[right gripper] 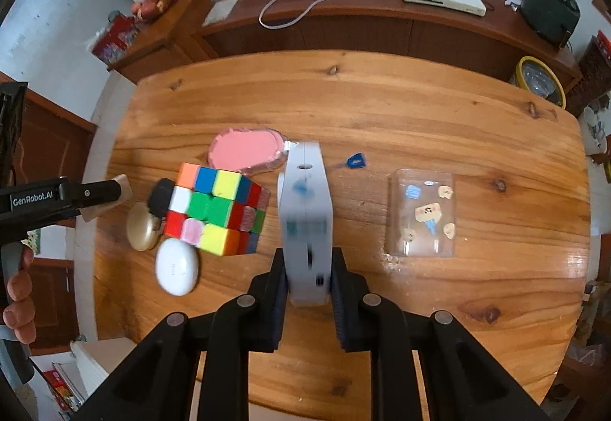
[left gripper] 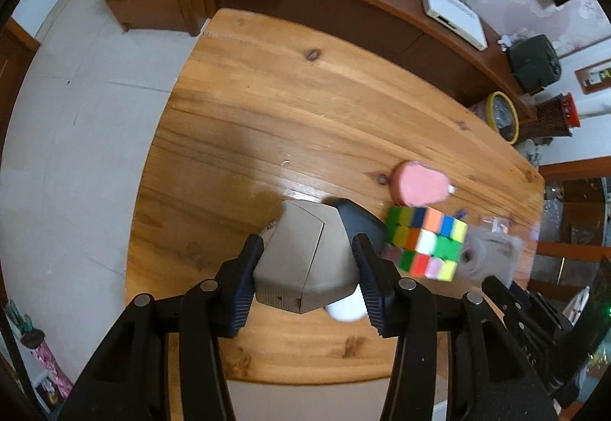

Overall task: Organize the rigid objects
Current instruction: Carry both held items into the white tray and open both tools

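Note:
My left gripper point(left gripper: 307, 256) is shut on a beige angular box point(left gripper: 298, 260), held above the wooden table point(left gripper: 305, 107). Under it a white oval case point(left gripper: 345, 308) peeks out, and a black block point(left gripper: 359, 222) lies by the right finger. My right gripper point(right gripper: 308, 264) is shut on a slim white box point(right gripper: 305, 222), lifted and motion-blurred. A colour cube point(right gripper: 217, 211) stands left of it, with a pink oval piece point(right gripper: 246, 149) behind. The white oval case point(right gripper: 177, 270), a gold round compact point(right gripper: 143, 230) and the black block point(right gripper: 160, 197) lie beside the cube.
A clear case with stickers point(right gripper: 422, 214) and a small blue piece point(right gripper: 355, 161) lie on the right half of the table. A dark wooden sideboard point(right gripper: 343, 27) runs behind the table. A person's hand point(right gripper: 19, 291) holds the left gripper's handle at the left edge.

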Demonstrator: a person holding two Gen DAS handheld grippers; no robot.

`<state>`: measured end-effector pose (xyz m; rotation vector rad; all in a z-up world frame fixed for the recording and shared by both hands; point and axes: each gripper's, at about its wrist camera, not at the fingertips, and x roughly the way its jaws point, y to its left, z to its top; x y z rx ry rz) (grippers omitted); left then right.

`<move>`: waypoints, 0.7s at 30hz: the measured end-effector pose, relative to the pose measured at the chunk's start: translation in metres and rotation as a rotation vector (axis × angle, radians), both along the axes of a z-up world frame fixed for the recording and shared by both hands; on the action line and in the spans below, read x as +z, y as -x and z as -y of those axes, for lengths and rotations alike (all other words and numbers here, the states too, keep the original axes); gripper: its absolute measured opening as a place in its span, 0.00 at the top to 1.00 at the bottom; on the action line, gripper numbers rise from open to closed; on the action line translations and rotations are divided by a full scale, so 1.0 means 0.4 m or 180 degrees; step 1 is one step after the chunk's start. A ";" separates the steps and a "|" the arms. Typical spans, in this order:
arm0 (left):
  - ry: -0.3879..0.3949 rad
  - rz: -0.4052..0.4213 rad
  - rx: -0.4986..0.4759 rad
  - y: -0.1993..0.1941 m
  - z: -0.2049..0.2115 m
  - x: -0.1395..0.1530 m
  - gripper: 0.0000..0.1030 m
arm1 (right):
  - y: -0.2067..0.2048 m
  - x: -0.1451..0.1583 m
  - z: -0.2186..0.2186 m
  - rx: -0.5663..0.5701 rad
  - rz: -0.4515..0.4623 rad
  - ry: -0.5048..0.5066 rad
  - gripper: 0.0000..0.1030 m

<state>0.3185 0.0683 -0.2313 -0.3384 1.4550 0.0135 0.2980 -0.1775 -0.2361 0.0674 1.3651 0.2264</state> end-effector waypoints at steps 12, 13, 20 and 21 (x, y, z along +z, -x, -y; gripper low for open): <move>0.0039 0.0149 -0.0250 0.085 0.026 0.118 0.50 | 0.062 0.029 0.011 -0.0077 -0.0048 -0.0192 0.80; 0.0045 0.0146 -0.0294 0.098 0.030 0.126 0.50 | 0.071 0.038 0.015 -0.0076 -0.0039 -0.0223 0.80; -0.0053 0.0213 -0.0765 0.211 0.067 0.197 0.50 | 0.153 0.147 0.017 -0.0061 0.0158 -0.0405 0.80; -0.0078 0.0244 -0.0858 0.230 0.072 0.210 0.50 | 0.169 0.165 0.016 -0.0060 0.0193 -0.0422 0.80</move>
